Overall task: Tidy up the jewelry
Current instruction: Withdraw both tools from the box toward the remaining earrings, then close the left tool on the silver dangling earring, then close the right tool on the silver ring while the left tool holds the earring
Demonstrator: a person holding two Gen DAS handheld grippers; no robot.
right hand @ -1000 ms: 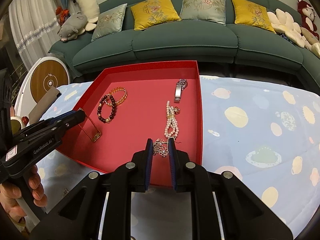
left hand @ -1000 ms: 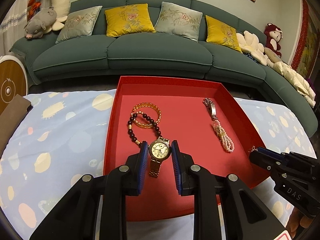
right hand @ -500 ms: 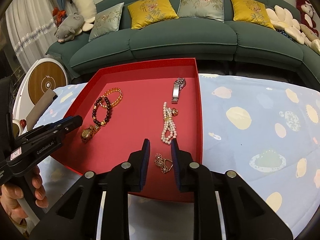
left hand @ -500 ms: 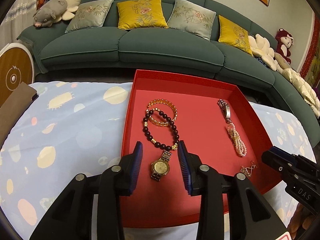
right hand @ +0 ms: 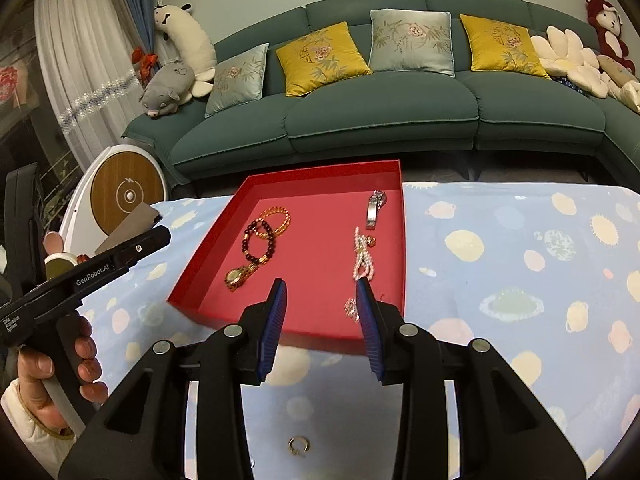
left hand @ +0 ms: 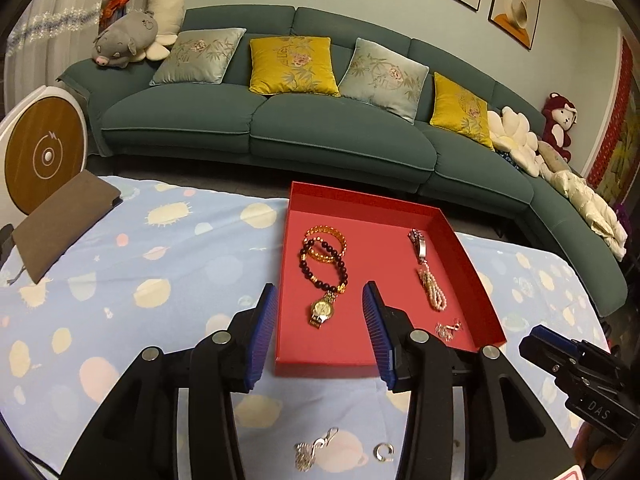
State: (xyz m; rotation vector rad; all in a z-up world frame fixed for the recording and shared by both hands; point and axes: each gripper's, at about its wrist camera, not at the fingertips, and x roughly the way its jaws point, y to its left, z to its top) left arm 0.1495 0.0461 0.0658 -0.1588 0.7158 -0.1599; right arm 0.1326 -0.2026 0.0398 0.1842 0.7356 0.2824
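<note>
A red tray (left hand: 460, 240) on the blue patterned cloth holds a gold watch (left hand: 322, 310), a dark bead bracelet (left hand: 323, 266), an amber bracelet (left hand: 325, 238), a silver watch (left hand: 418, 240), a pearl bracelet (left hand: 432, 288) and a small silver ornament (left hand: 448, 330). My left gripper (left hand: 320, 291) hovers back from the tray's near edge, its jaws opening with nothing between the pads. My right gripper (right hand: 321, 286) hangs over the tray's (right hand: 320, 172) near right corner, jaws opening and empty. The ornament (right hand: 351, 307) lies just beside its right finger.
A silver chain (left hand: 314, 450) and a small ring (left hand: 384, 452) lie on the cloth in front of the tray. A brown notebook (left hand: 60, 220) sits at the far left. A green sofa (left hand: 320, 140) runs behind the table. A hand (right hand: 48, 372) grips the left tool.
The left gripper let go of the gold watch and the right one let go of the silver ornament. Both opened wider and drew back and up from the tray.
</note>
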